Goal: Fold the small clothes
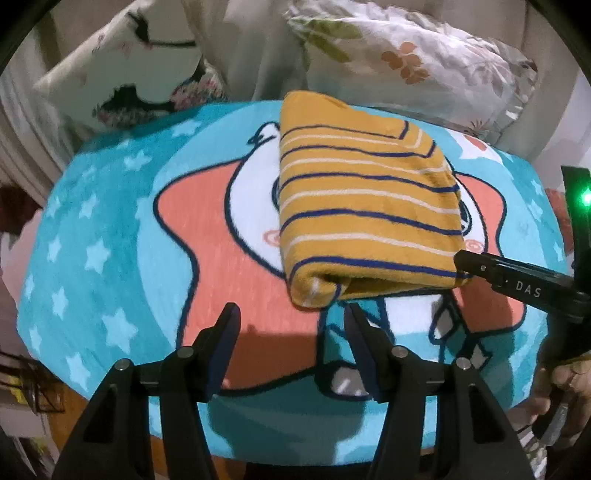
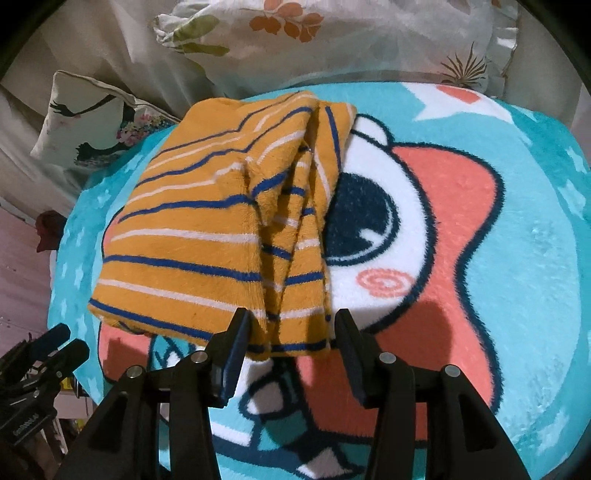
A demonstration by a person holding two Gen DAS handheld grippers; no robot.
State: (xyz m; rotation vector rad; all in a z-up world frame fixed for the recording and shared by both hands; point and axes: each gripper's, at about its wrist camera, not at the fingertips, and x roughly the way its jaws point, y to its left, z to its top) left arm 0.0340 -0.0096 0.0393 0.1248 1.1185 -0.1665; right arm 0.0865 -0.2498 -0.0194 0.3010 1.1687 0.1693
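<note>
Left wrist view: folded striped garment [image 1: 365, 206] lies at frame centre on the cartoon blanket [image 1: 110, 229]. Left claw [image 1: 291, 314] is wide open and empty, just short of the near edge. Right claw [image 2: 291, 321], also open and empty, straddles the near right corner. Folding appears nearly finished; the next move probably calls for a final tidy or release. Pillows [image 2: 295, 40] lie beyond.

Both fisheye views look forward and down along their own fingers, close over the cartoon blanket [image 1: 110, 229]. The left wrist view faces the folded striped garment [image 1: 365, 206] from its near-left; the right wrist view sits nearer, at its near-right corner. Both share garment, blanket and floral pillow [image 2: 332, 33].
</note>
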